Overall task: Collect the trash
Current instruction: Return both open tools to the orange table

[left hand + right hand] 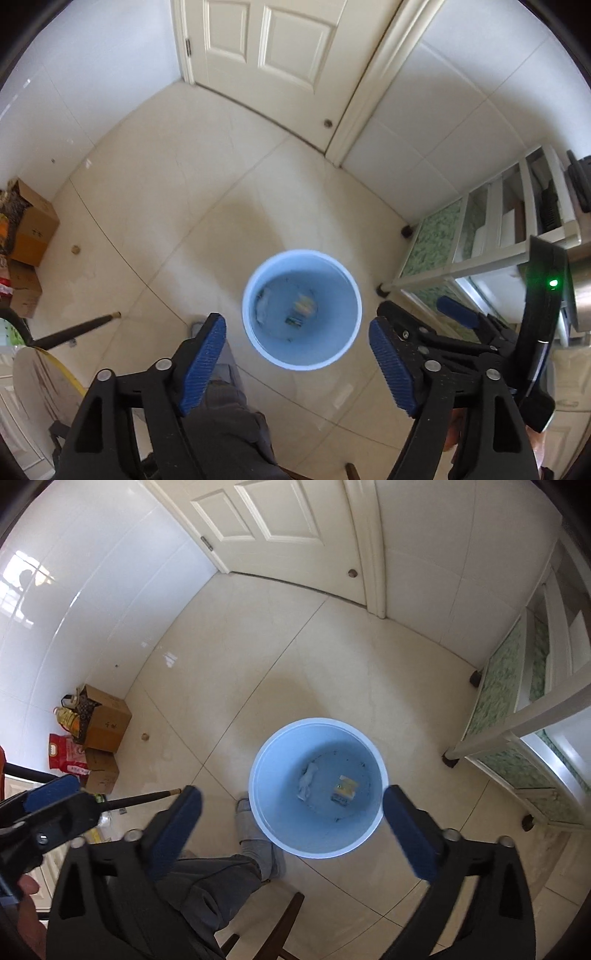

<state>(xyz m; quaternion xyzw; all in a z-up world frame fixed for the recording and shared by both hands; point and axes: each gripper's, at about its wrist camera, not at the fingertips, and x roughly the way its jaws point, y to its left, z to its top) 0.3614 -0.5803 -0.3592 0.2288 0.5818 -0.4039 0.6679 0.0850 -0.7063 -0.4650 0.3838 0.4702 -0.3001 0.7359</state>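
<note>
Both views are bright with soft daylight. In the right wrist view a window reflection glares on the glossy wall [55,635] at ten o'clock, and a soft shadow lies on the floor [229,657] above the bucket [258,775]. The left wrist view is smeared by motion blur: the bucket [255,280] rim and its contents look soft. Fisheye bending curves the door [266,55] and tile lines toward the dark, vignetted corners. A green light [553,283] glows at three o'clock.

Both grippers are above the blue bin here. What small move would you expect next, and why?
Probably pulling both away from the bin to look for more trash. The left gripper and right gripper are open and empty, while a crumpled tissue and small yellow carton already lie inside. One small brown scrap remains on the floor near the cardboard boxes.
</note>
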